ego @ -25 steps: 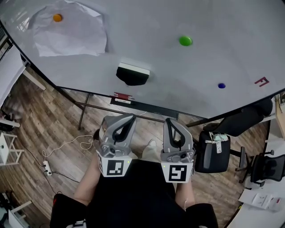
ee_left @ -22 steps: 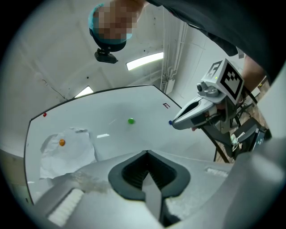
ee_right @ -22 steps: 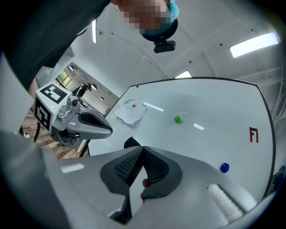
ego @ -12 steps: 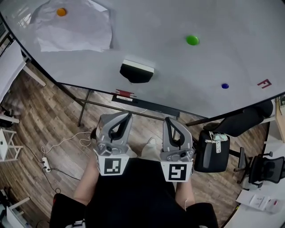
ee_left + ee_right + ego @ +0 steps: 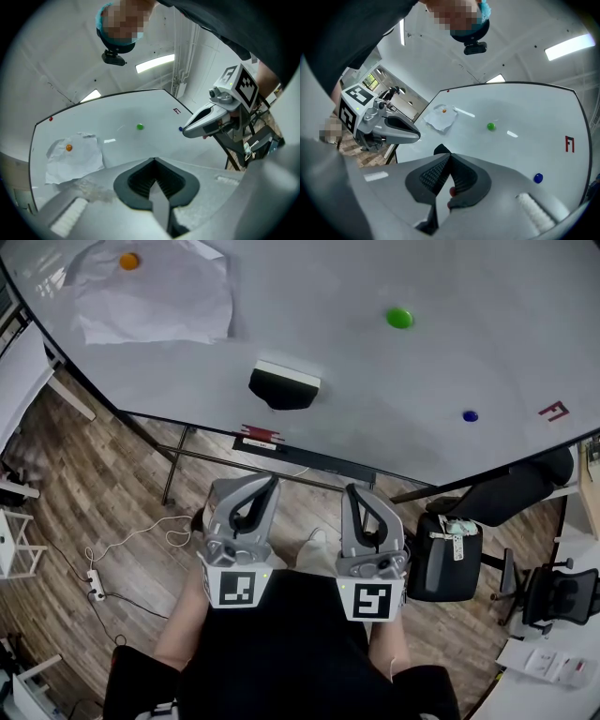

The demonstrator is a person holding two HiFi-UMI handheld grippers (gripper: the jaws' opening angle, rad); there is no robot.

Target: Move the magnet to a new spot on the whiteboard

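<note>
A person standing before a whiteboard (image 5: 337,371) holds both tools low and level, short of the board and touching nothing. The left gripper (image 5: 272,483) has its fingers (image 5: 136,180) pressed fully together, with nothing between them. The right gripper (image 5: 355,492), just beside it, also has its fingers (image 5: 426,176) closed against each other. A small red speck (image 5: 452,191) shows in the slit between them, and what it is cannot be made out.

On the board, an orange magnet (image 5: 129,261) pins a crumpled sheet of paper (image 5: 150,306) at the far left. A black-and-white eraser (image 5: 284,385) clings near the lower edge, above the left gripper. A green magnet (image 5: 399,318) sits on bare board right of centre, well apart from both grippers. A blue magnet (image 5: 470,415) lies lower and further right, near a red mark (image 5: 553,411) at the board's edge. All three magnets rest on the board, untouched.

On the wooden floor (image 5: 112,493), right of the right gripper, stands a black container (image 5: 445,568) with a pale item (image 5: 456,529) at its mouth.
</note>
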